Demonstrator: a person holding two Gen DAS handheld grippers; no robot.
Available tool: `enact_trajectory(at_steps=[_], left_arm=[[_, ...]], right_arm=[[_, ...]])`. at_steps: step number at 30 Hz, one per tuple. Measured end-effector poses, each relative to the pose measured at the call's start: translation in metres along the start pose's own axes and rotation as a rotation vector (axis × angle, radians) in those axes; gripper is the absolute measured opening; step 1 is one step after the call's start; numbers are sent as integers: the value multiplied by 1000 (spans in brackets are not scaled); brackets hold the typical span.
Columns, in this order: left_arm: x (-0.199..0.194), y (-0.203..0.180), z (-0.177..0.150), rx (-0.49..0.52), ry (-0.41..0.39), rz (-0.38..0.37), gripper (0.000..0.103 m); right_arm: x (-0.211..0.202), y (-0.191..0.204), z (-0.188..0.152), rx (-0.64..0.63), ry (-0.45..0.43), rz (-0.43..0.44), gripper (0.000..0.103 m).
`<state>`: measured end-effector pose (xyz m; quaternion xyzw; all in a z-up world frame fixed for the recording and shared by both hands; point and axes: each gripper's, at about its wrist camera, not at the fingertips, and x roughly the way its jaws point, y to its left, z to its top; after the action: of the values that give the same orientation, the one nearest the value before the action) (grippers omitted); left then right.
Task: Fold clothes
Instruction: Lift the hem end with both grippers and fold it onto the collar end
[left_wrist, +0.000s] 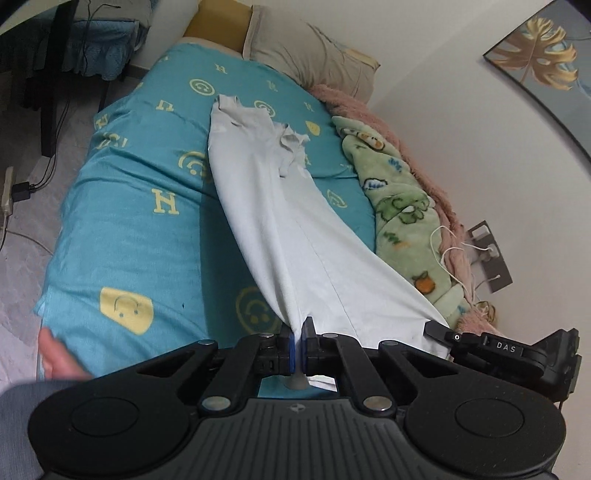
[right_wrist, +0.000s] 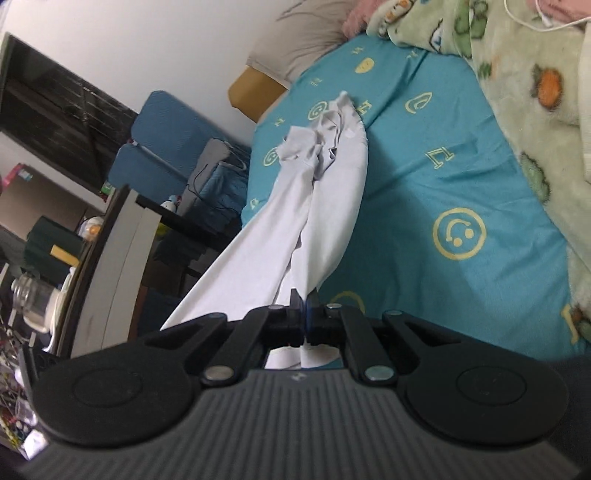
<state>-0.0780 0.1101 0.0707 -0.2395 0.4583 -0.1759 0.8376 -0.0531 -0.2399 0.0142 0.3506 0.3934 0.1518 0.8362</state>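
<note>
- While one white garment (left_wrist: 280, 206) stretches along the bed sheet (left_wrist: 140, 221), its near hem is lifted off the sheet and its far end, with bunched sleeves and collar, lies on the sheet toward the pillow (left_wrist: 306, 48).
- Left gripper (left_wrist: 298, 347): jaws closed tight on a pinch of the hem; cloth fans out from the pinch toward the pillow.
- Right gripper (right_wrist: 306, 314): jaws likewise closed on a fold of the same garment (right_wrist: 291, 221); from the left wrist view this second tool (left_wrist: 480, 345) sits at the hem's other corner, on the wall side of the sheet.
- Edges: the sheet's open long edge drops to the floor (left_wrist: 22, 236); the opposite long edge is bounded by one green printed blanket (left_wrist: 402, 206) with one pink fleece (left_wrist: 354, 107) behind it, against the wall.
- Open room: bare teal sheet lies on both sides of the garment, wider on the floor side; a narrower strip separates garment and green blanket.
- Count: one garment, two grippers, one pillow, two blankets, one white cord (left_wrist: 448, 254) trailing over the blanket edge, one framed leaf picture (left_wrist: 543, 62) on the wall.
- A hand (left_wrist: 55, 356) shows at the sheet's near floor-side corner.
</note>
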Motion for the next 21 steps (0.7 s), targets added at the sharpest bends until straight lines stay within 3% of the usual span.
enact_trajectory(at_steps=[6,10,13,21], left_arm=[[-29,16,-56,-46,-14,-25,3],[-30,23,-63,-67,-26,-14,3],[-23,21,-47,-70,-53,-14,3],[39,20,43,-26,-184,116,4]], right_arm=[[-40,-8,-42,-5,-29,7,4],[-45,-10,-51,15,-41,24,4],[-29,-8,-35,20,-74,9,4],[33,-4,21,1,-180,-49,4]])
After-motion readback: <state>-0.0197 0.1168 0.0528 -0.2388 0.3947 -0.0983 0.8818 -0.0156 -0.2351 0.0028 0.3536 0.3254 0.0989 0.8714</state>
